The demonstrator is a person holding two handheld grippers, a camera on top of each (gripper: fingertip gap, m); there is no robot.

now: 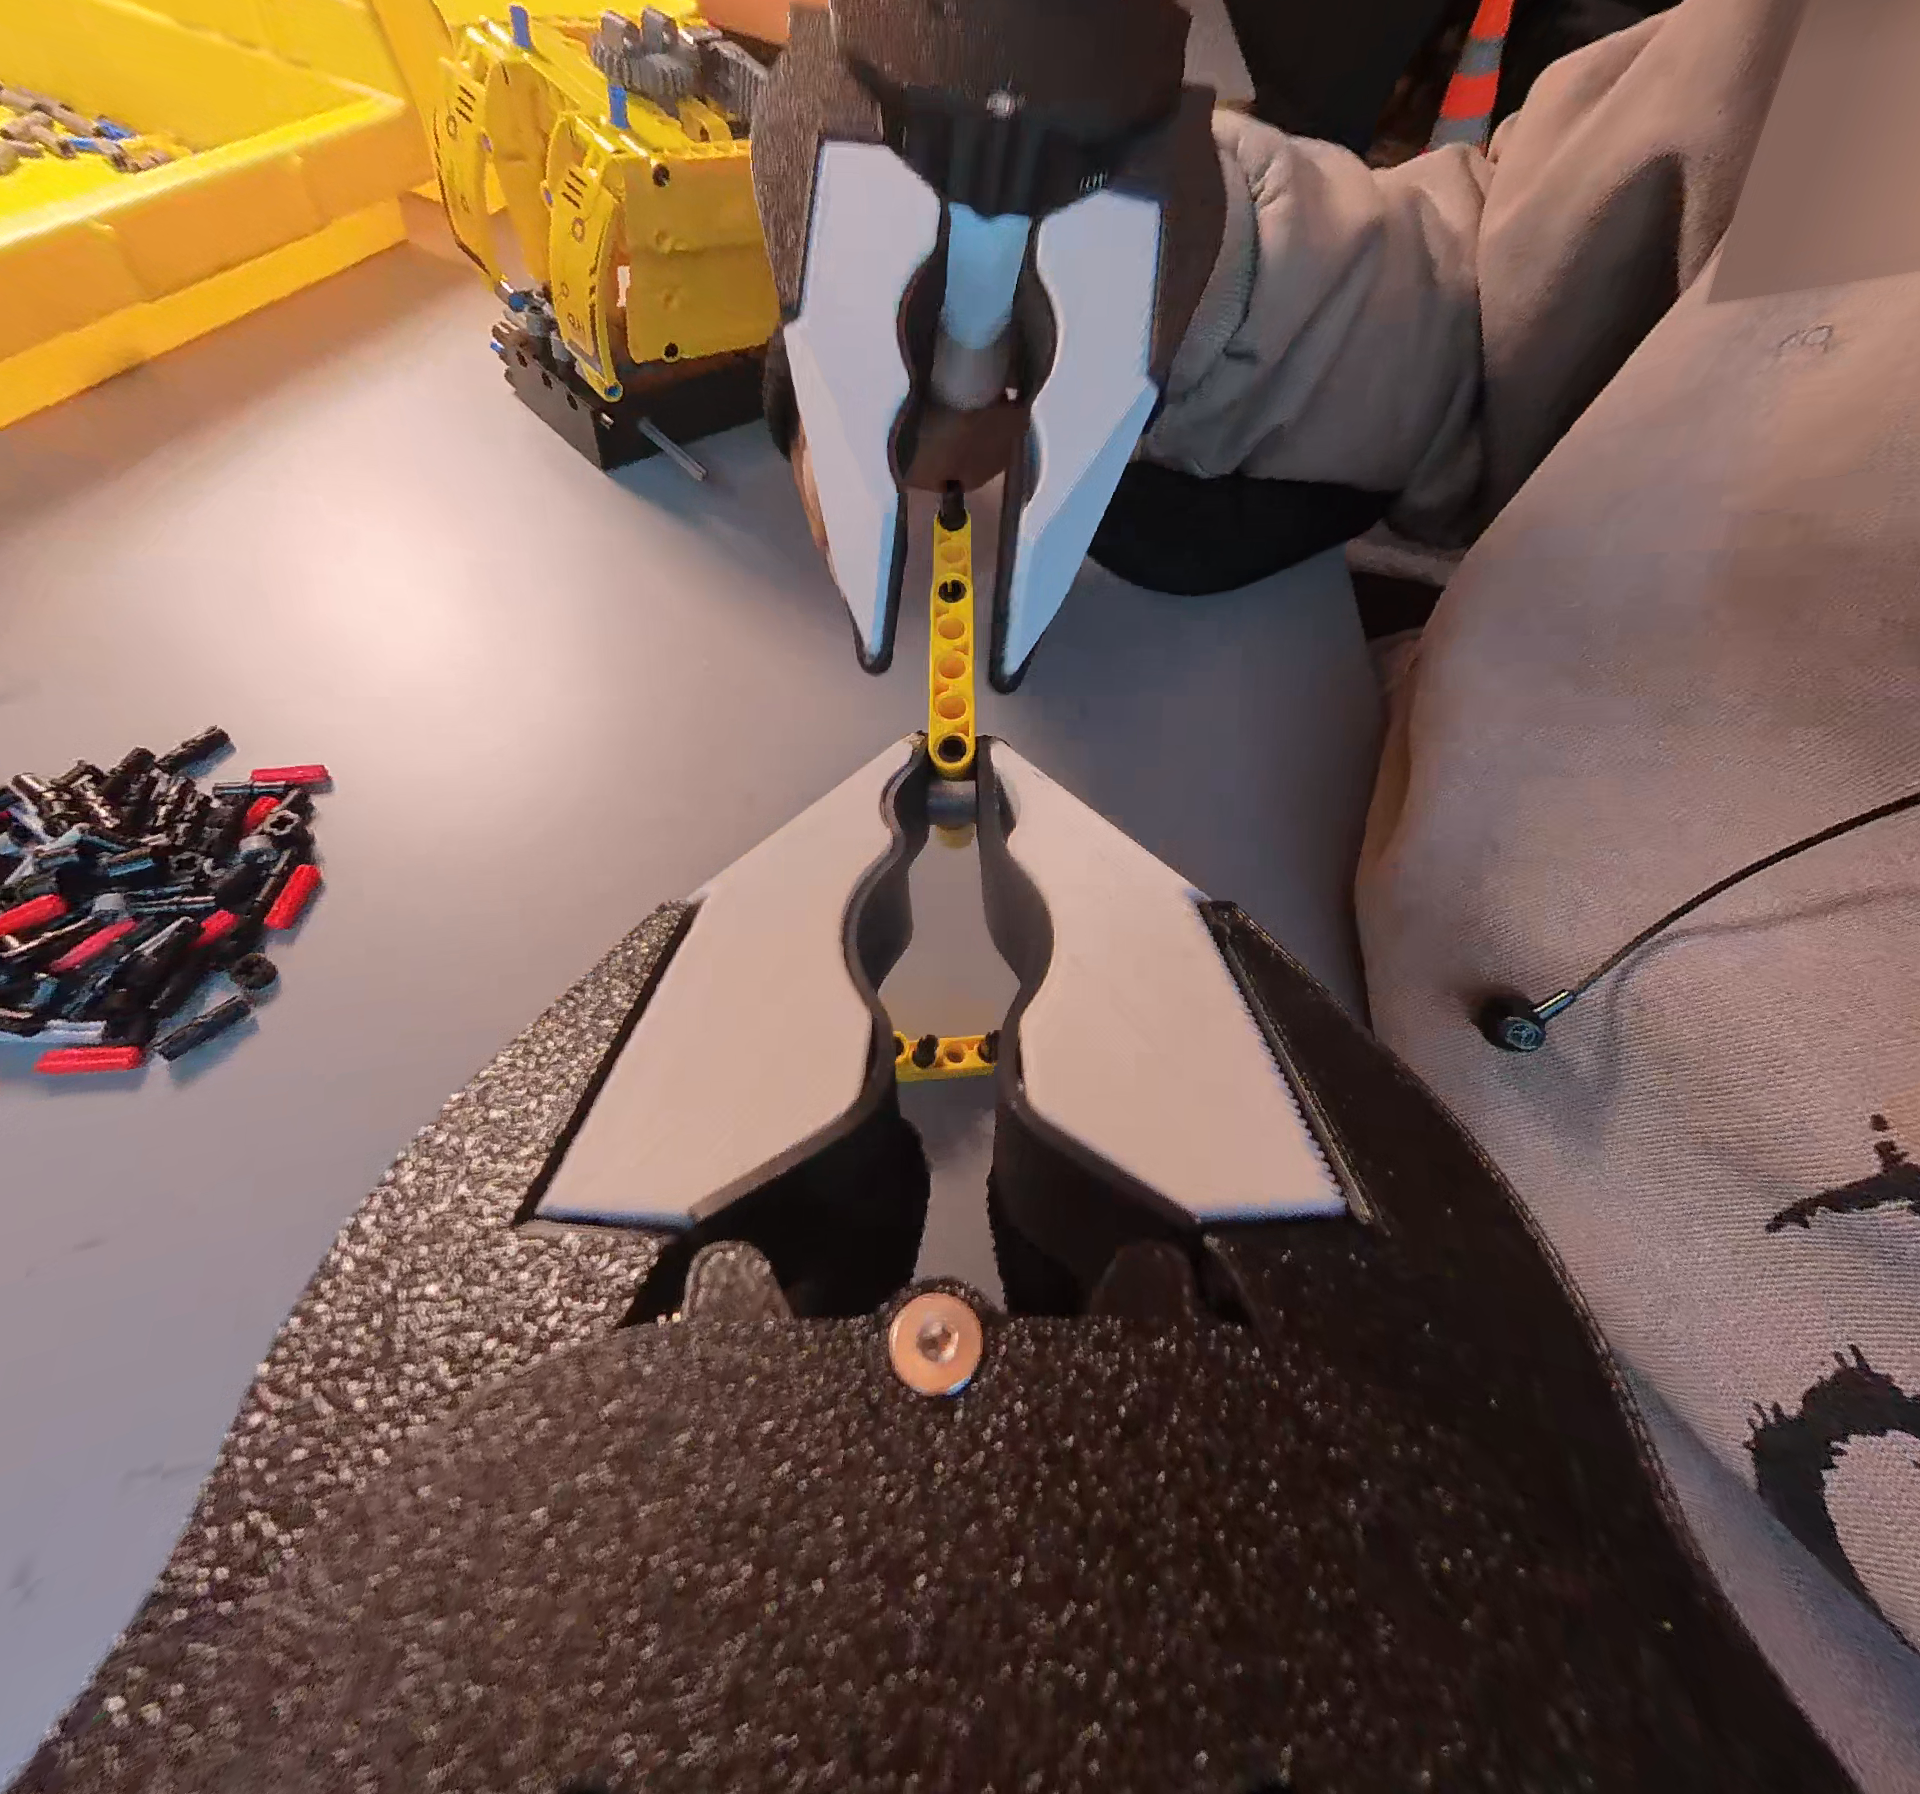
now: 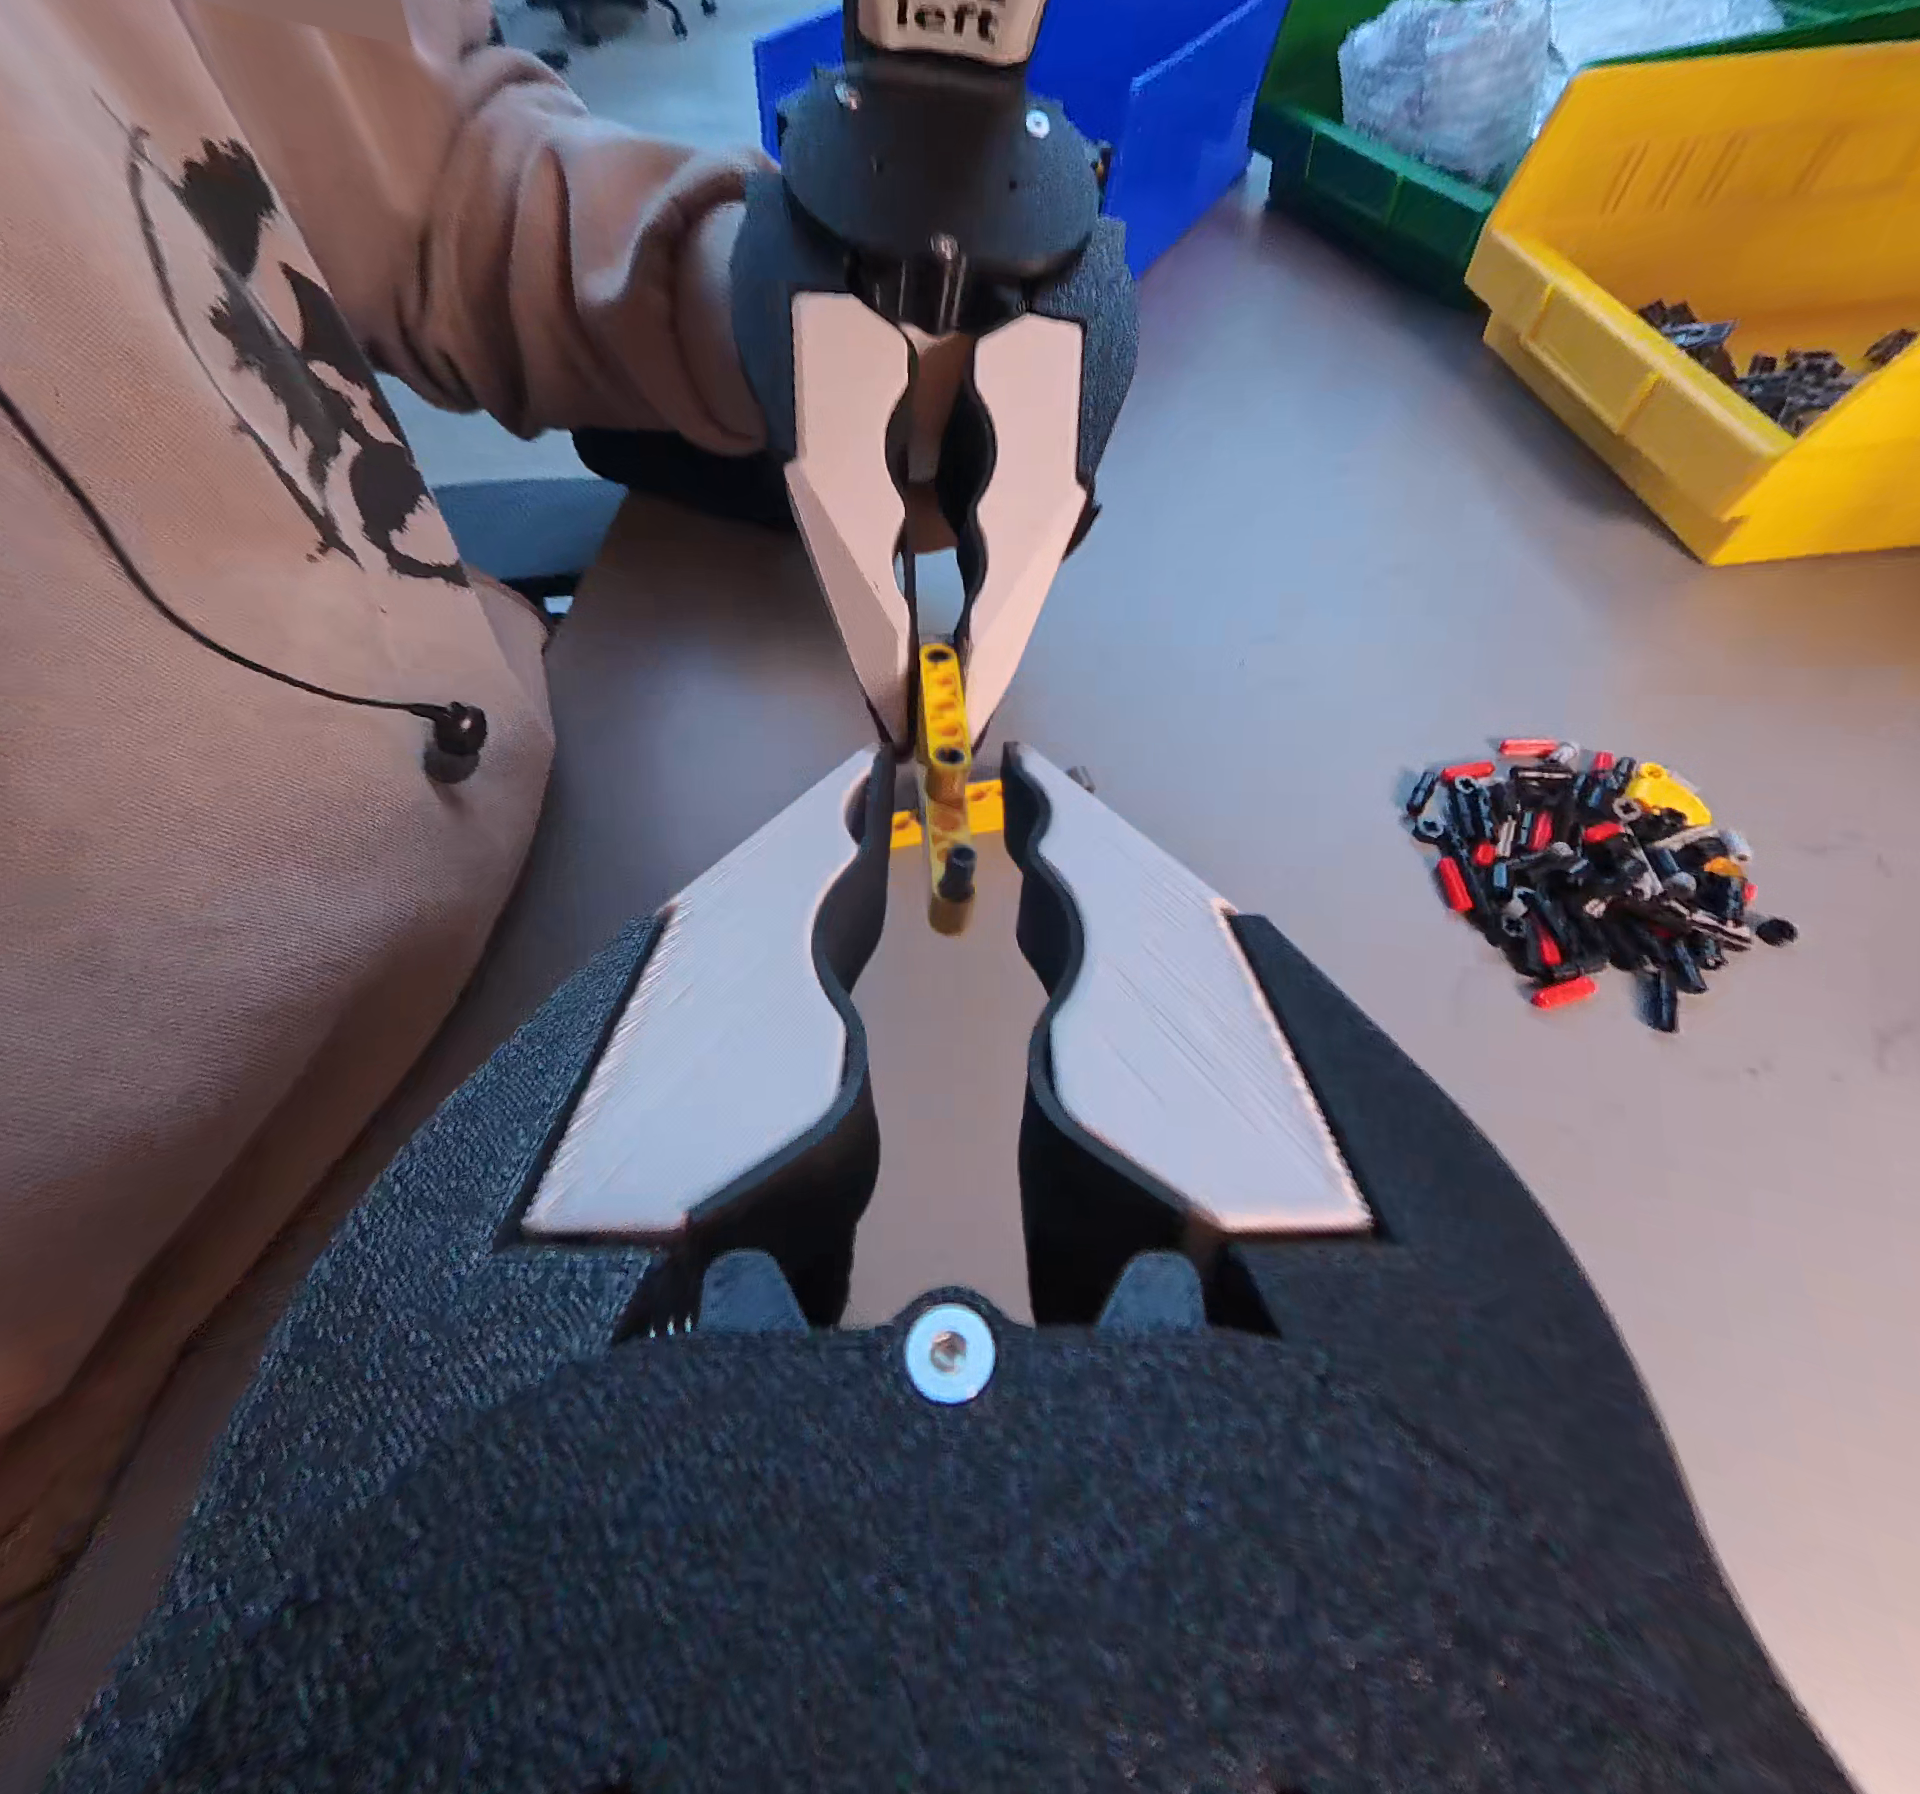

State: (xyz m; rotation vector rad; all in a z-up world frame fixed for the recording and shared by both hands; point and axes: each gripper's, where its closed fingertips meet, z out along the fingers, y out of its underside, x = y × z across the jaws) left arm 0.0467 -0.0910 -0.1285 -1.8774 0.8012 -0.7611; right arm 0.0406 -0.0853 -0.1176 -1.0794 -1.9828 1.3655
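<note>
My left gripper [image 1: 951, 757] is shut on the near end of a yellow beam with holes [image 1: 948, 643] and holds it above the grey table [image 1: 468, 601]. Black pins sit in the beam [image 1: 949, 589]. My right gripper [image 1: 943, 674] faces it, open, one finger on each side of the beam's far half without clamping it. In the right wrist view my right gripper [image 2: 951, 768] is open around the beam [image 2: 948, 830], and the left gripper [image 2: 935, 721] grips the beam's other end. A second yellow beam [image 1: 940, 1048] lies crosswise on the table below.
A pile of black and red pins [image 1: 145, 903] lies on the table, also in the right wrist view [image 2: 1590, 871]. A yellow brick model [image 1: 613, 227] and yellow bins [image 1: 156, 134] stand behind. Yellow [image 2: 1714, 290], green [image 2: 1382, 175] and blue [image 2: 1174, 82] bins stand at the back. A person's sweater [image 1: 1662, 705] is close.
</note>
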